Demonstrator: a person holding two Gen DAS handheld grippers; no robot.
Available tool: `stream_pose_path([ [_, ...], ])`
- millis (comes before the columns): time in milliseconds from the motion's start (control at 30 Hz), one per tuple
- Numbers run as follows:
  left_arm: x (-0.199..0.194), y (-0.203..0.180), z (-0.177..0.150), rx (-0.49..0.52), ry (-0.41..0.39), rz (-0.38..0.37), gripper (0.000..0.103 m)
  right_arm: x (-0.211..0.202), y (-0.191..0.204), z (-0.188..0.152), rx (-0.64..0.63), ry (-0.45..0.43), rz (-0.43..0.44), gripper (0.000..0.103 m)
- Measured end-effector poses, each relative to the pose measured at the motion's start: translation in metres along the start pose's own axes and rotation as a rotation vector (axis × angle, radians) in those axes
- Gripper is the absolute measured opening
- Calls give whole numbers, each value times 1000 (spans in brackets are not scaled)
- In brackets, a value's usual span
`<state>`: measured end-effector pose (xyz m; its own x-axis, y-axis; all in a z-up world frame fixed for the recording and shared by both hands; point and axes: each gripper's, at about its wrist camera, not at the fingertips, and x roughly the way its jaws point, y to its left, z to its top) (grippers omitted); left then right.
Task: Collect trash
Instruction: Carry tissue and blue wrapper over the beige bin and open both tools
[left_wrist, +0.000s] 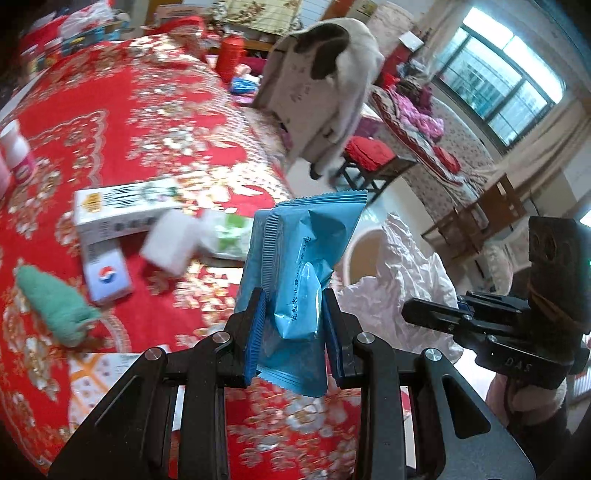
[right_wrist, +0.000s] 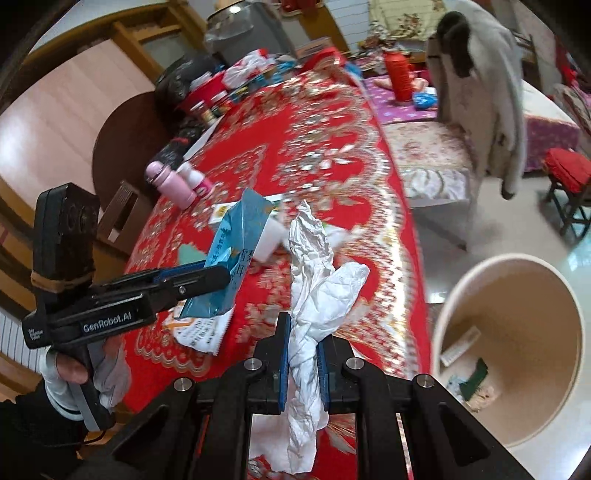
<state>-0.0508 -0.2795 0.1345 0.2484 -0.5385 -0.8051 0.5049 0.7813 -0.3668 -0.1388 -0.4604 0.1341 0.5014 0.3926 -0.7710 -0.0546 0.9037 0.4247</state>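
Observation:
My left gripper (left_wrist: 295, 328) is shut on a blue plastic wrapper (left_wrist: 299, 266) and holds it above the red tablecloth near the table's edge. The wrapper also shows in the right wrist view (right_wrist: 236, 254), with the left gripper (right_wrist: 221, 275) side on. My right gripper (right_wrist: 303, 354) is shut on a crumpled white tissue (right_wrist: 314, 280) that stands up between the fingers. The tissue (left_wrist: 406, 266) and the right gripper (left_wrist: 410, 314) show at the right of the left wrist view. A beige bin (right_wrist: 554, 295) with some trash inside stands on the floor to the right of the table.
On the red floral tablecloth (left_wrist: 147, 110) lie a white carton box (left_wrist: 125, 210), a small box with a round logo (left_wrist: 107, 277), a white packet (left_wrist: 225, 236), a green cloth (left_wrist: 55, 306) and printed paper (right_wrist: 199, 332). Pink bottles (right_wrist: 173, 184) stand at the left. A chair with a coat (left_wrist: 325, 92) is behind.

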Motion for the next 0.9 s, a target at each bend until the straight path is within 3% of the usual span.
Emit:
stream_pose_path([
  [533, 60, -77, -3, 88, 82, -65, 27, -39, -70, -28, 125, -32, -110, 12],
  [900, 103, -110, -10, 79, 153, -116, 27, -50, -118, -45, 195, -27, -217, 12],
])
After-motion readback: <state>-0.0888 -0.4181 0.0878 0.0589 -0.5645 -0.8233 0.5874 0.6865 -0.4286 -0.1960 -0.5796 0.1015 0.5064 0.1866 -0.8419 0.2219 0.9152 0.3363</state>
